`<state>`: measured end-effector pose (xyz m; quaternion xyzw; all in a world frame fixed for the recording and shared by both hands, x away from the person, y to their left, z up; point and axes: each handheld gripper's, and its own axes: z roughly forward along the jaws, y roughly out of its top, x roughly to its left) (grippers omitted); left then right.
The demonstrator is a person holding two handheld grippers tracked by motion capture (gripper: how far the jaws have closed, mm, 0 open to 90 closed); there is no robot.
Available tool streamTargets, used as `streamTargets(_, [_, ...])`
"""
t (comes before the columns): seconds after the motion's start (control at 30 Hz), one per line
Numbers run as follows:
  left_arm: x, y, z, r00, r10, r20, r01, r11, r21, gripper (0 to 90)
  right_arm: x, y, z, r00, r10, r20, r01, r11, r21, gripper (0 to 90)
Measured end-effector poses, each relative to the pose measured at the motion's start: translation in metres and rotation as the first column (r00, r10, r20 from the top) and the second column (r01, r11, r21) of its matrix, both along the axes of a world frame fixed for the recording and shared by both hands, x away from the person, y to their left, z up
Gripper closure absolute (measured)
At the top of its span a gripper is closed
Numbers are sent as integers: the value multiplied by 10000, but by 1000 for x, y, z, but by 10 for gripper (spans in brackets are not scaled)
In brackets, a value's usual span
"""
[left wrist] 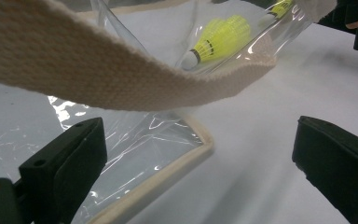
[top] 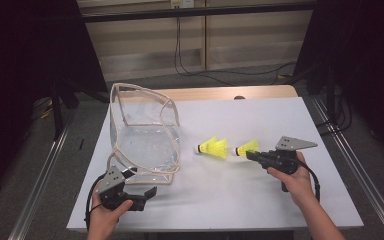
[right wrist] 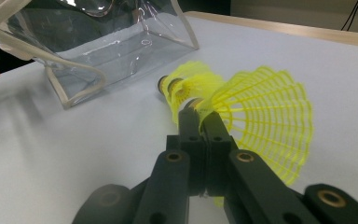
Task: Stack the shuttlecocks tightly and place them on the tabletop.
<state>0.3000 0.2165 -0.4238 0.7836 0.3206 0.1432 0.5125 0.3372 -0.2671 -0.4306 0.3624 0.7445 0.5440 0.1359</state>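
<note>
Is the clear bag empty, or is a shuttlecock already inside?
Empty. In the high view the clear bag holds nothing; both yellow shuttlecocks lie outside on the table, one free, the other pinched by the right tool.

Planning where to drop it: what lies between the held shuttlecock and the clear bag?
The other shuttlecock lies between the held shuttlecock and bag, on the table, seen in the high view.

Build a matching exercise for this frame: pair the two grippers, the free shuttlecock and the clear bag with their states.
1. right gripper
2. left gripper
3. free shuttlecock
4. clear bag

a. lying on the table between bag and right gripper
b. jaws open, under the bag's strap
c. jaws shut on a yellow shuttlecock's skirt
d. standing at the table's left, empty

Pairs: 1-c, 2-b, 3-a, 4-d
</note>
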Motion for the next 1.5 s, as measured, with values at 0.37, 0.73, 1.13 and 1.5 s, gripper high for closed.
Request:
streamTargets(0.37, [0,0,0,10000,-3,-3,3,10000,12,31,3,4,0,9999,-107,-13,106,9999,-124,893])
streamTargets(0.73, [0,0,0,10000,-15,12,15,10000,-23,32,9,10,-1,9999,-103,-53,102,9998,-149,893])
streamTargets(1.13, [0,0,-1,10000,-13,-4,13,10000,-33,32,13,15,-4,9998,-144,-163,140,9995,-267,892])
streamTargets(1.5, [0,0,0,10000,16,1,-16,10000,-56,32,17,19,-6,9993,-277,-266,268,9991,-343,893])
